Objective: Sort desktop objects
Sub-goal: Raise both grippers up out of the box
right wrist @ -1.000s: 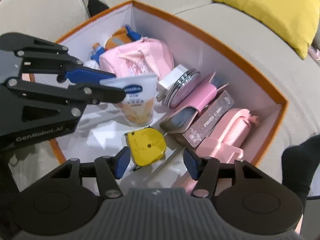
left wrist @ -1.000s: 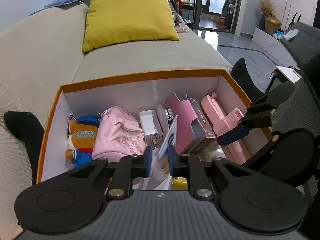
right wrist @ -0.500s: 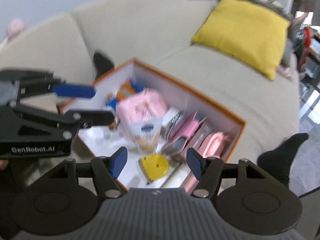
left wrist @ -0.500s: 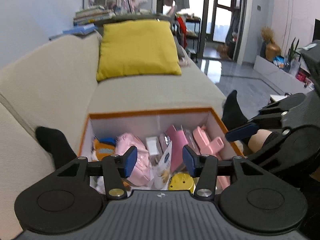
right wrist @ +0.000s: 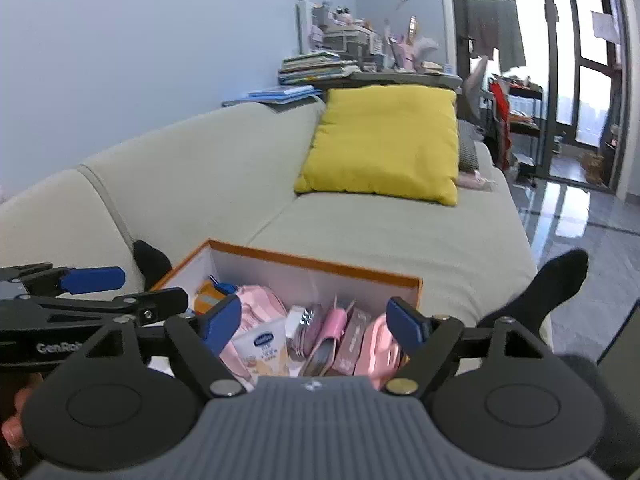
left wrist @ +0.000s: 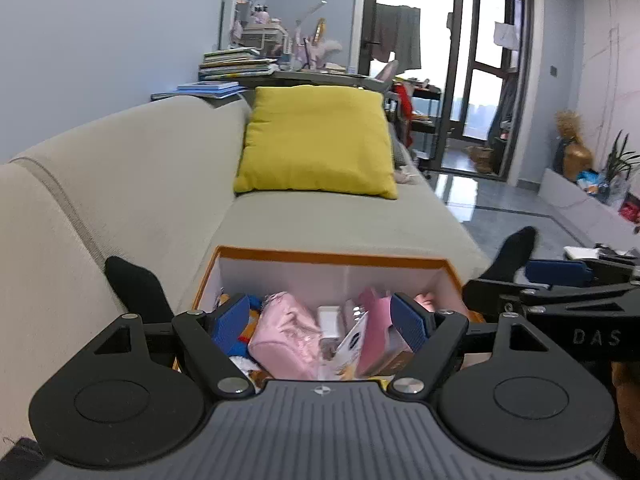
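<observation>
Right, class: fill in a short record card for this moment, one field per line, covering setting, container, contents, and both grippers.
setting: beige sofa with a yellow cushion
container: orange-rimmed box on the sofa seat
contents: pink pouch, lotion tube, pink case, other small items
left gripper: open, empty, above the box
right gripper: open, empty, above the box
</observation>
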`<state>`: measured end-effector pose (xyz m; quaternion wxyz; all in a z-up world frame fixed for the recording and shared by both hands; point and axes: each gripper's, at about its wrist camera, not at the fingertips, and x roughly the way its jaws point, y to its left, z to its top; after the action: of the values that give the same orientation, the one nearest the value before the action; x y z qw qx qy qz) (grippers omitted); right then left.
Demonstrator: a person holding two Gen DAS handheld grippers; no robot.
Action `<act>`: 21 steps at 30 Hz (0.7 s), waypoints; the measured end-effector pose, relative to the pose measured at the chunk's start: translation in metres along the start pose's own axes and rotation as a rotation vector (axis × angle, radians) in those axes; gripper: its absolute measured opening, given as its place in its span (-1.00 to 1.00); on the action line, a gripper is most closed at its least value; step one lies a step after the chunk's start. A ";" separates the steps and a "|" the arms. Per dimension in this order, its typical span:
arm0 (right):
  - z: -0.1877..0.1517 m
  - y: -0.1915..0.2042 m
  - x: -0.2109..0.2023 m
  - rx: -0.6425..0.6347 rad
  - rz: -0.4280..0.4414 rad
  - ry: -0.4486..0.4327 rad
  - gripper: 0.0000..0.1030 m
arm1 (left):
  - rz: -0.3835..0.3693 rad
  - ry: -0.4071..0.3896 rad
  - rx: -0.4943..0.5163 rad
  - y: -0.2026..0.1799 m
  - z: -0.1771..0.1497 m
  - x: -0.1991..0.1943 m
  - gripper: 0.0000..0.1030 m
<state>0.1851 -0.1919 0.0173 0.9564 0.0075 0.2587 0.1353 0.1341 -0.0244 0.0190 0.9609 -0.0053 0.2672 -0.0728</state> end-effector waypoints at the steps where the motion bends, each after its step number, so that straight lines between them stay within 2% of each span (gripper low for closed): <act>1: -0.004 0.001 0.005 0.005 -0.008 0.015 0.59 | 0.019 0.003 0.004 -0.001 -0.003 0.004 0.78; 6: -0.022 -0.002 0.032 0.052 -0.009 0.108 0.59 | 0.058 0.025 0.005 0.000 -0.022 0.022 0.78; 11: -0.039 -0.004 0.053 0.080 -0.033 0.189 0.61 | 0.054 0.122 -0.044 0.009 -0.037 0.043 0.78; 15: -0.052 -0.005 0.062 0.097 -0.026 0.240 0.67 | 0.065 0.167 -0.034 0.010 -0.048 0.053 0.78; 17: -0.055 -0.002 0.064 0.073 -0.022 0.239 0.74 | 0.072 0.194 -0.034 0.009 -0.052 0.058 0.78; 21: -0.061 0.008 0.065 0.008 -0.051 0.214 0.76 | 0.129 0.193 0.038 0.004 -0.057 0.062 0.78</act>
<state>0.2062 -0.1709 -0.0671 0.9264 -0.0096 0.3599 0.1100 0.1581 -0.0278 -0.0621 0.9333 0.0373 0.3568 -0.0158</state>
